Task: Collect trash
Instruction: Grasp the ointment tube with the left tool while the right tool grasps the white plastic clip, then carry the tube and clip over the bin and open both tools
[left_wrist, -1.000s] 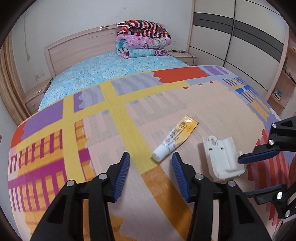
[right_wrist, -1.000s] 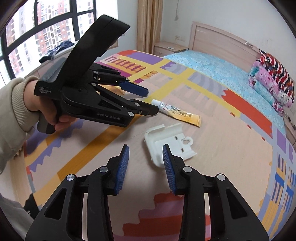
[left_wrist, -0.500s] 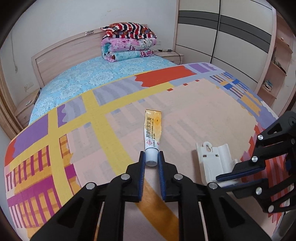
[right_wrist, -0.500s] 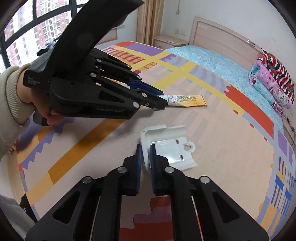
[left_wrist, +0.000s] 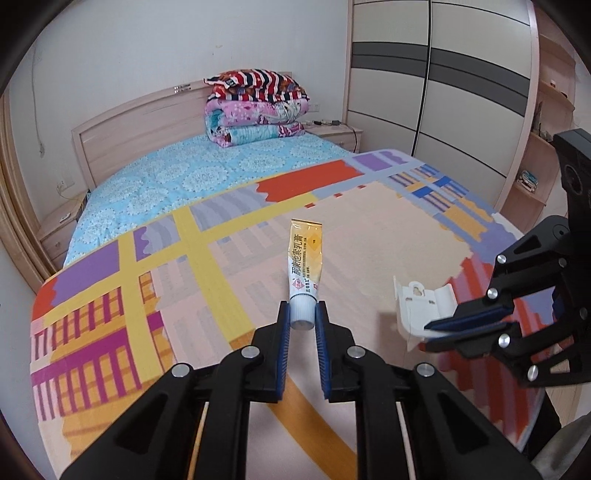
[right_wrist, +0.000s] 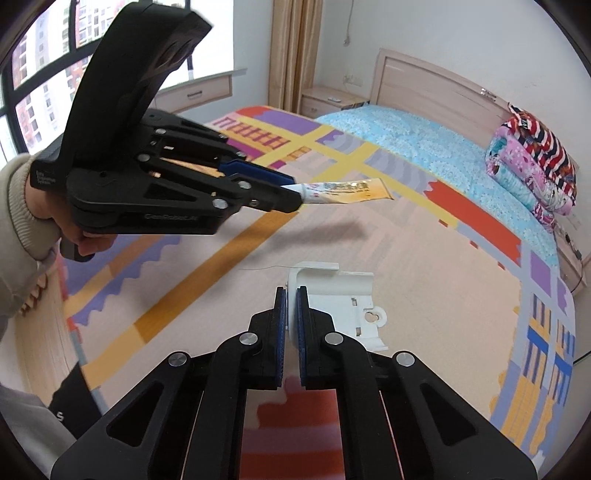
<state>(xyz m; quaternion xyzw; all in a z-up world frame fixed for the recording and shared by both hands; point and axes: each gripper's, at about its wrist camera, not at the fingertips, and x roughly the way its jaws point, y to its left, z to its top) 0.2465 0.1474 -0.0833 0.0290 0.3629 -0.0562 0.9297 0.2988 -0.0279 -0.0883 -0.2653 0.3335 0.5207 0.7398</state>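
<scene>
Left wrist view: we have the left tool (left_wrist: 302, 321) nearly closed, its pads pressing on the cap end of the tube (left_wrist: 305, 267); its long axis runs straight away from us, clear above the bed (left_wrist: 369, 240). Right wrist view: right tool (right_wrist: 290, 297) pinched tight on the near left edge of the white plastic bracket (right_wrist: 341, 304), lifted off the quilt. Both tools tilt downward. No bin visible, so we judge carrying comes next.
</scene>
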